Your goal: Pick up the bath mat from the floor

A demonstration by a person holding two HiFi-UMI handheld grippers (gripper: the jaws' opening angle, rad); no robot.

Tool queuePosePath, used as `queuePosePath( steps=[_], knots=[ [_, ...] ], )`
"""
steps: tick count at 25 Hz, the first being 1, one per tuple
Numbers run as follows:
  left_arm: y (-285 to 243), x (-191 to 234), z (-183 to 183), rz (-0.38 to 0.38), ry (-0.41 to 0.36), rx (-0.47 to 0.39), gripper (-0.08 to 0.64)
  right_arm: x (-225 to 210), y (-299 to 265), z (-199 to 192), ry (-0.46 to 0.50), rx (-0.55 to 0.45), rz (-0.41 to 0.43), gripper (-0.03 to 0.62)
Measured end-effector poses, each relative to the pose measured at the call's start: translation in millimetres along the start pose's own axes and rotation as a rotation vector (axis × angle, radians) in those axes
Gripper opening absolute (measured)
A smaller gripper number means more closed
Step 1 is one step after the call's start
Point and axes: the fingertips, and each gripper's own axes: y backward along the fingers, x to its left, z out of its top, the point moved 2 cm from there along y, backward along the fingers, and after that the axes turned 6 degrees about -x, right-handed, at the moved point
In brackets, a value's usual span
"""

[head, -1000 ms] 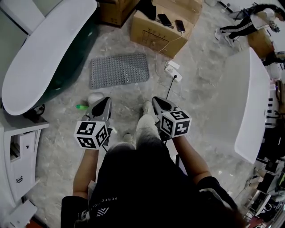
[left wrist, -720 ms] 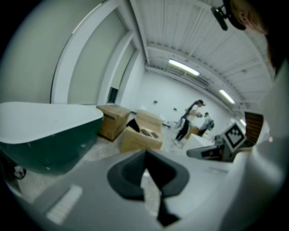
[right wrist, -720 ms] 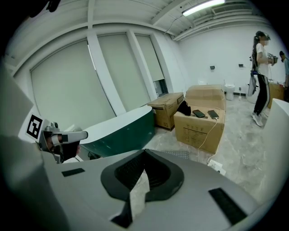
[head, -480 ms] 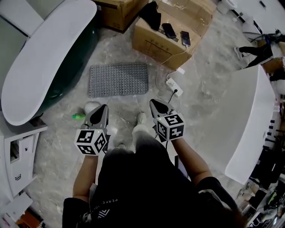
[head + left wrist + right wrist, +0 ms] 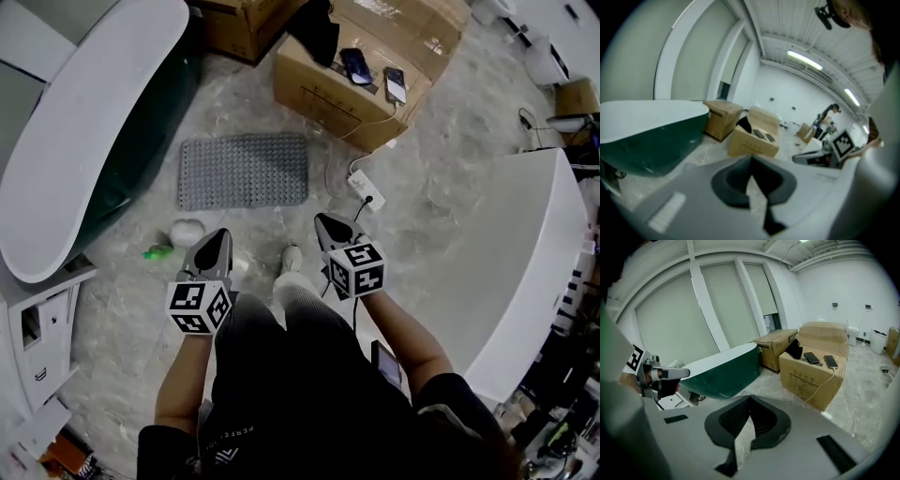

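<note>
Bath mat (image 5: 244, 172), grey and studded, lies flat on the marbled floor (image 5: 441, 159); it is just beside the dark green bathtub (image 5: 141, 159) with the broad white rim, ahead of both claws and apart from them.

The person's bare forearms reach forward and down from the black-clad body, roughly parallel, one on each side of the knees; each hand is hidden behind its marker cube. The left claw (image 5: 221, 234) slopes down toward the floor short of the mat's near edge; its jaws meet at the tips and nothing is between them. The right claw (image 5: 322, 221) slopes down the same way, near the mat's right end; its jaws are also closed tip to tip and hold nothing.

A large cardboard box (image 5: 337, 89) stands beyond the mat's right end; two phones (image 5: 356, 66) lie side by side on its top, and something black (image 5: 314, 28) is draped at its left corner, though what it is cannot be made out. A white cable (image 5: 375, 117) runs down the box front to a white power strip (image 5: 366, 186) on the floor, near the right claw's tip. A second cardboard box (image 5: 239, 23) stands behind, next to the tub; its contents do not show. A small white cabinet (image 5: 42, 328) stands at the far left. A white rounded object (image 5: 187, 231) and a small green thing (image 5: 155, 251) lie on the floor between the tub and the left claw.
</note>
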Motion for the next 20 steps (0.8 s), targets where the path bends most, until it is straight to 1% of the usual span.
queuePosePath(
  steps=[5,10,12,16,17,20],
  knots=[
    [-30.4,3.4,-13.5,-0.011,-0.013,0.049,0.006,-18.4,-29.1,-12.9,-0.036,0.023,-0.001,-0.002],
    [-57.1,17.6,-35.1,-0.028,-0.003,0.090,0.006,-30.9,-52.6,-35.4,-0.059,0.040,-0.043,-0.002],
    [-71.1,26.6,-45.8,-0.041,0.016,0.102,0.006,-36.2,-64.3,-45.6,-0.065,0.049,-0.062,-0.002],
    [-103.4,40.8,-77.1,-0.054,0.117,0.171,0.006,-46.3,-91.8,-72.7,-0.104,0.080,-0.093,-0.002],
    [-111.0,42.6,-84.2,-0.058,0.122,0.189,0.006,-47.7,-98.8,-79.5,-0.116,0.082,-0.101,-0.002],
    [-130.4,45.1,-102.4,-0.090,0.105,0.224,0.006,-51.1,-118.6,-100.3,-0.146,0.089,-0.130,-0.002]
  ],
)
